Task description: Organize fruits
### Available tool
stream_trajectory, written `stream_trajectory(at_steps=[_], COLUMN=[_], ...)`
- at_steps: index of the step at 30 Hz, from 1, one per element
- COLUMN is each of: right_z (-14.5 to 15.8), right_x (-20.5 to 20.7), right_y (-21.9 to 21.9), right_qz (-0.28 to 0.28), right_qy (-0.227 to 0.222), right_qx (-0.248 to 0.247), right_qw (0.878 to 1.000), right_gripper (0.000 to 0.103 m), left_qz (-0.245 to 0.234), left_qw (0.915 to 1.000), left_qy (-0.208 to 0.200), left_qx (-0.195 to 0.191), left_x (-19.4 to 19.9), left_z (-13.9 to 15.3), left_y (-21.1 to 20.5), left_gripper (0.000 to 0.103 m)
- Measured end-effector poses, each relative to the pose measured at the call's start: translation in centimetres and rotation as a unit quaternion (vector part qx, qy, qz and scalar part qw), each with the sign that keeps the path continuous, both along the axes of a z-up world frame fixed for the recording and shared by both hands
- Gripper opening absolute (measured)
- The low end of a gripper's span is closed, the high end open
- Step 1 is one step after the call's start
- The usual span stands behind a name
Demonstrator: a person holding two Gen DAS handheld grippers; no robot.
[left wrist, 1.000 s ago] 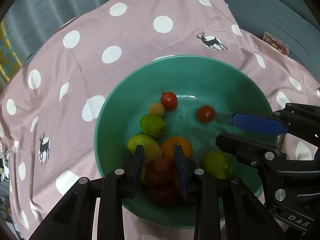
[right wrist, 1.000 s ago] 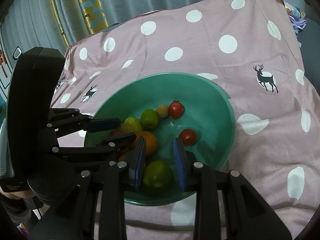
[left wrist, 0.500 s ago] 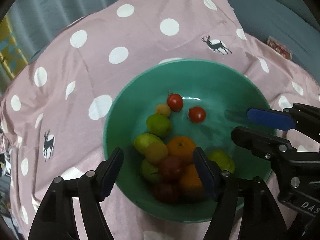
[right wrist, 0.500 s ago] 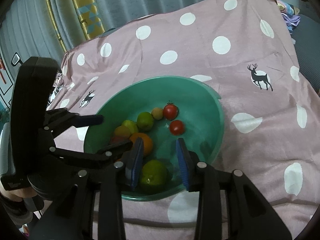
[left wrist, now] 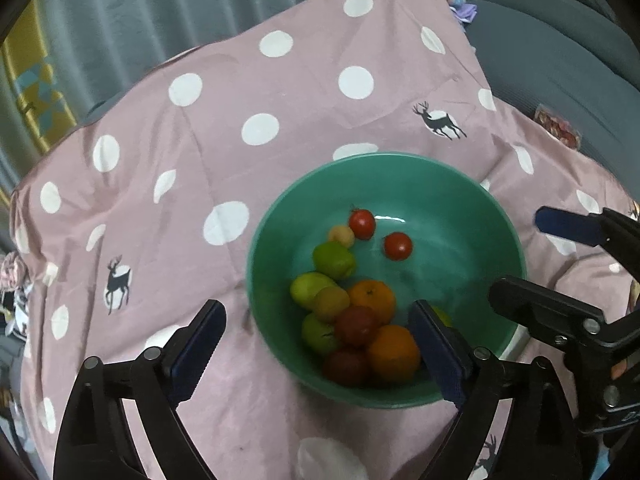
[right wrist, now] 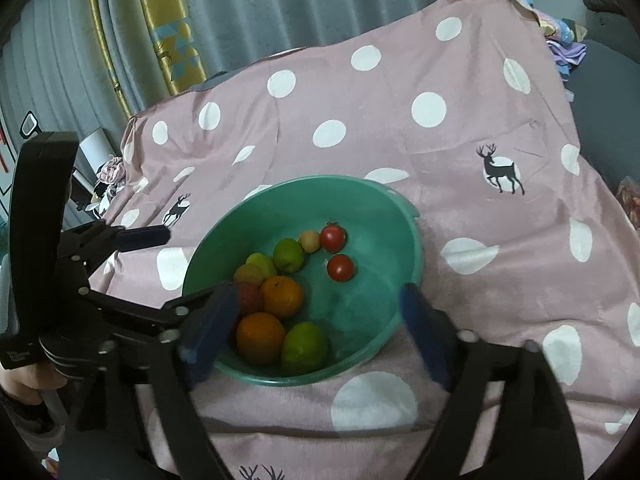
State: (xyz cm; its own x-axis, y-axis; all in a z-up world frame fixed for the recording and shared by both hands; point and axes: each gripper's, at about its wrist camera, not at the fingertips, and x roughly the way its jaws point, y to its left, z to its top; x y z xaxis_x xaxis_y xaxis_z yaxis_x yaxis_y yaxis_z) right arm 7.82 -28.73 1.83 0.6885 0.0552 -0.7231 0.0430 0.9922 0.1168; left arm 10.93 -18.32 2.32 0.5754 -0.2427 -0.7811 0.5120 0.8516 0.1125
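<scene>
cloth (right wrist: 460, 168): pink, dotted, wide bare stretch beyond bowl
bowl (left wrist: 472, 200): teal, far-right half bare inside
fruits (left wrist: 352, 300): heaped at near-left wall
left gripper (left wrist: 316, 344): jaws opening, wide, nothing held
right gripper (right wrist: 316, 332): jaws opening, wide, nothing held, above near rim

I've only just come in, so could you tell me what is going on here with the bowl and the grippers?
A person is sorting fruit with two handheld grippers. The left gripper and the right gripper both hang over the green bowl on the dotted pink cloth, their jaws opening with nothing gripped. Oranges, green fruits and tomatoes lie loose in the bowl.
</scene>
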Motion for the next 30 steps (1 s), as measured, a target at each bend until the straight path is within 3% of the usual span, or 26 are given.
stream_trajectory(at_steps=[5, 10, 13, 30], right_z=[1.0, 1.8, 1.9, 3.8], right_x=[-0.3, -0.8, -1.0, -2.4], right_y=[0.4, 1.0, 1.2, 3.1], right_qz=[-0.005, 0.0, 0.003, 0.025], right_qy=[0.001, 0.003, 0.011, 0.022], right_qx=[-0.017, -0.04, -0.049, -0.078], right_qw=[1.0, 0.999, 0.999, 0.996], right_gripper=[0.102, 0.103, 0.103, 0.103], left_qz=[0.036, 0.061, 0.084, 0.09], left_qw=[0.9993, 0.9981, 0.996, 0.9957], left_qy=[-0.004, -0.004, -0.014, -0.021], left_qx=[0.011, 0.003, 0.027, 0.002], left_x=[-0.3, -0.7, -1.0, -2.6], left_z=[0.7, 1.5, 1.8, 4.4], left_y=[1.0, 2.0, 2.1, 3.3], left_gripper=[0.101, 0.101, 0.101, 0.101])
